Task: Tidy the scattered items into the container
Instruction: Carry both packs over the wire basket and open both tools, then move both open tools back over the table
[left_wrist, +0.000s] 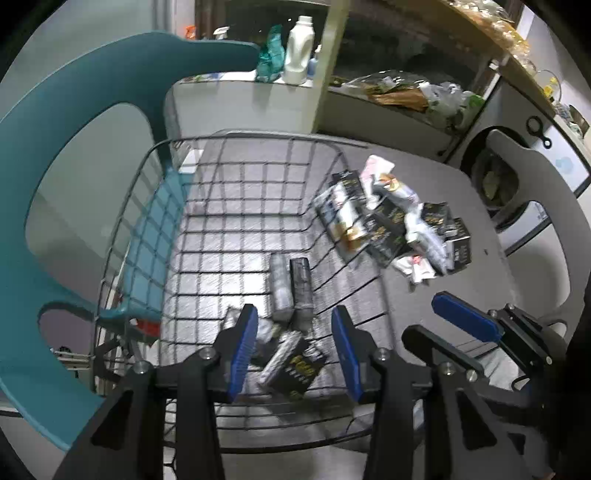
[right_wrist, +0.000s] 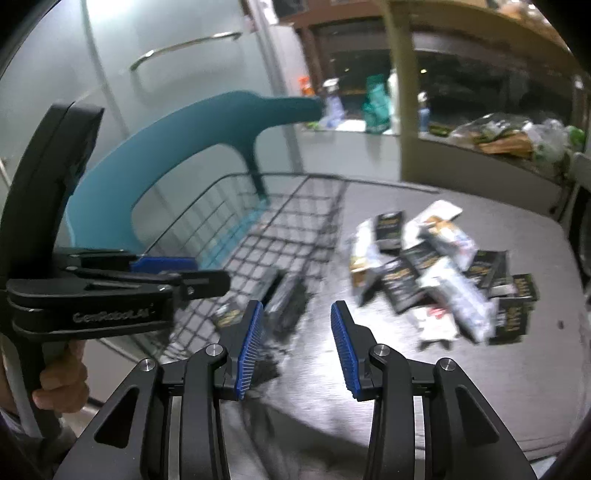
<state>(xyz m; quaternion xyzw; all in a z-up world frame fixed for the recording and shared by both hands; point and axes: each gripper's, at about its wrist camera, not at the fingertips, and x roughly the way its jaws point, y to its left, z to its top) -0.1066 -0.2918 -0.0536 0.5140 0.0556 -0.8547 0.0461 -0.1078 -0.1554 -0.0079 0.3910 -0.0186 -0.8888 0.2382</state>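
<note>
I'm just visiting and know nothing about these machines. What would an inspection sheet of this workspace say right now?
Surface: grey table, bare in front.
Job's things: wire basket on the table, a few packets already inside; pile of packets still outside, to its right.
Clutter: nothing seen on the table beyond the packets.
Grippers: left gripper open above the basket, empty; right gripper open over the table, empty.
Cables: nothing seen.
Surroundings: teal chair behind the basket; white bottle and bags on shelves beyond.
</note>
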